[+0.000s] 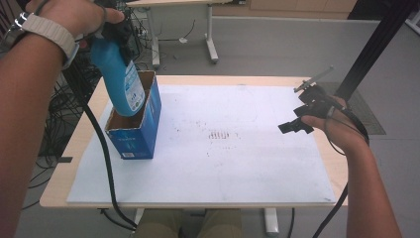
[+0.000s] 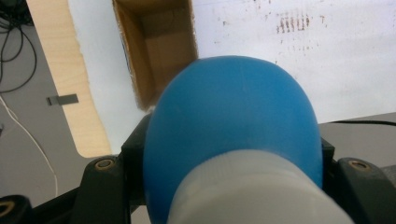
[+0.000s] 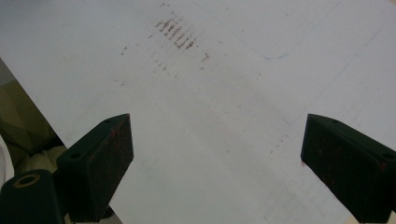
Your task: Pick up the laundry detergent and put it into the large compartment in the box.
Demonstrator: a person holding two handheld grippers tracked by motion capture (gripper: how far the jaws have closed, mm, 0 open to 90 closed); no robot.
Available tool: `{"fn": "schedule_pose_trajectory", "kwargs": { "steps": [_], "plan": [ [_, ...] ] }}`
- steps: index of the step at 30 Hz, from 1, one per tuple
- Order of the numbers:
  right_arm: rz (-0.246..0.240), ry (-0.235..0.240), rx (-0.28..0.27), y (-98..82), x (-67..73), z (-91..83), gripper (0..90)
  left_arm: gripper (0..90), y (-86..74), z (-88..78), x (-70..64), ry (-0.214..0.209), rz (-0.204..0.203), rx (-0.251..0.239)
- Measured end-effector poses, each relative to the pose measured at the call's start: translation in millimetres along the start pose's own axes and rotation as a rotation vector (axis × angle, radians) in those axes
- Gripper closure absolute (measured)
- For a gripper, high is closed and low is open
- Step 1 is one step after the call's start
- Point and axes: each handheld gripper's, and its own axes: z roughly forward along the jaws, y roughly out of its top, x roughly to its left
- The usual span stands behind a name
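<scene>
Placement step: the left gripper (image 1: 115,30), clamped on the neck of the blue bottle (image 1: 120,79), holds it tilted with its base entering the open cardboard box (image 1: 143,130) on the worktop (image 1: 237,168); next comes a straight descent, while the right gripper (image 1: 297,120) hangs agape.

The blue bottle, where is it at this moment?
In the high view the blue bottle is at the left of the table, held by the left gripper, with its lower end dipping into the open cardboard box.
</scene>
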Motion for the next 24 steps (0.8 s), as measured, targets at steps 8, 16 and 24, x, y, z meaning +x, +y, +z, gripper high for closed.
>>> {"fn": "schedule_pose_trajectory", "kwargs": {
  "steps": [8,16,24],
  "plan": [
    [0.008,0.005,-0.006,-4.8,-3.6,2.1,9.1,39.2,2.0,4.1,12.9,-0.002,-0.042,0.003],
    [0.008,0.008,-0.012,-6.5,-6.7,3.0,9.1,39.2,1.7,7.2,21.2,0.017,-0.098,-0.01],
    [0.01,0.01,-0.01,-7.1,-7.4,4.5,9.1,39.2,4.5,14.5,29.3,0.005,-0.118,-0.015]
  ]
}}
